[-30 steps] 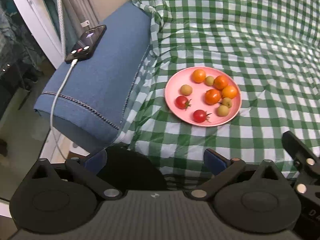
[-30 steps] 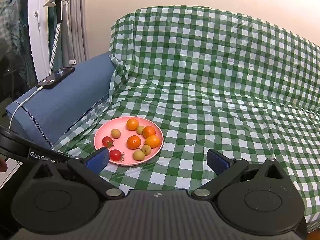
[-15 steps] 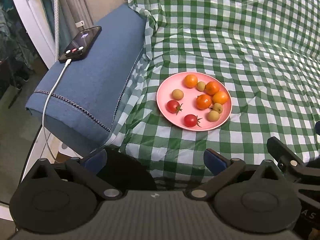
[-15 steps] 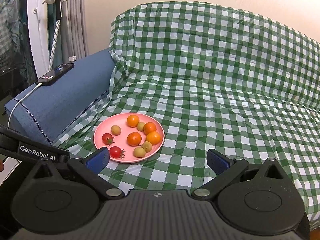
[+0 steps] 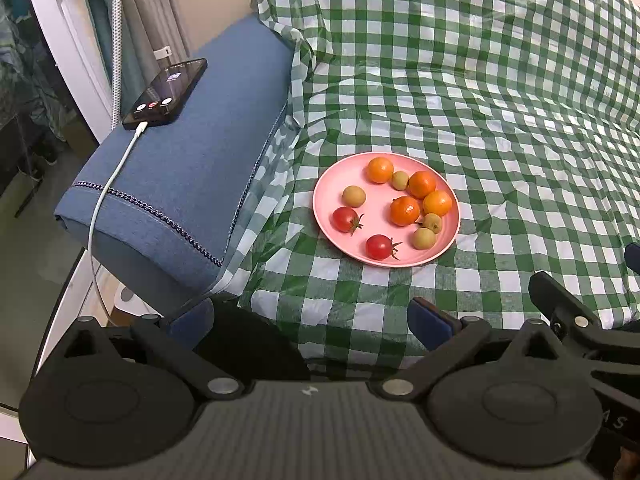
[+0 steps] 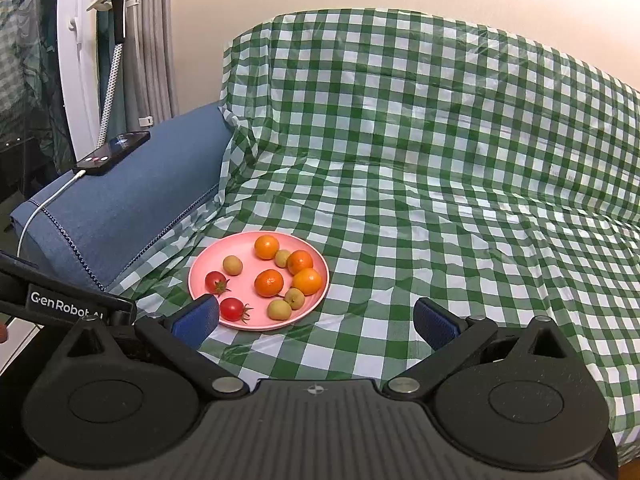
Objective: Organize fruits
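1. The fruits all lie on a pink plate [image 5: 332, 184] that sits on a green-checked cloth [image 5: 500, 120] spread over a sofa: four oranges [image 5: 405, 211], two red tomatoes [image 5: 379, 247] and four small yellow-green fruits [image 5: 353, 196].
2. On the plate they lie mixed. The oranges cluster toward its far right, the tomatoes sit along its near left edge, and the yellow-green fruits are scattered among both. No kind lies fully apart from the others.
3. No second dish or bin shows in either view, so where sorted fruit should go cannot be told.
4. From the left hand-held gripper [image 5: 312, 316] the plate lies ahead and a little right, well apart from its fingers. The jaws stand wide apart and hold nothing.
5. From the right hand-held gripper [image 6: 316, 320] the plate [image 6: 208, 264] lies ahead and left. Its left finger [image 6: 196, 316] overlaps the plate's near rim in the view, just beside a tomato [image 6: 233, 309]; whether it touches cannot be told. The jaws are spread and empty.
6. Judging by this, the right one is nearer, with the tomatoes closest to it and the oranges [image 6: 269, 282] just beyond.
7. The fruits are round with no long axis, so approach angle matters little, though they may roll.
8. Left of the plate, a phone [image 5: 166, 94] on a white cable [image 5: 108, 192] rests on the blue armrest [image 5: 192, 184].
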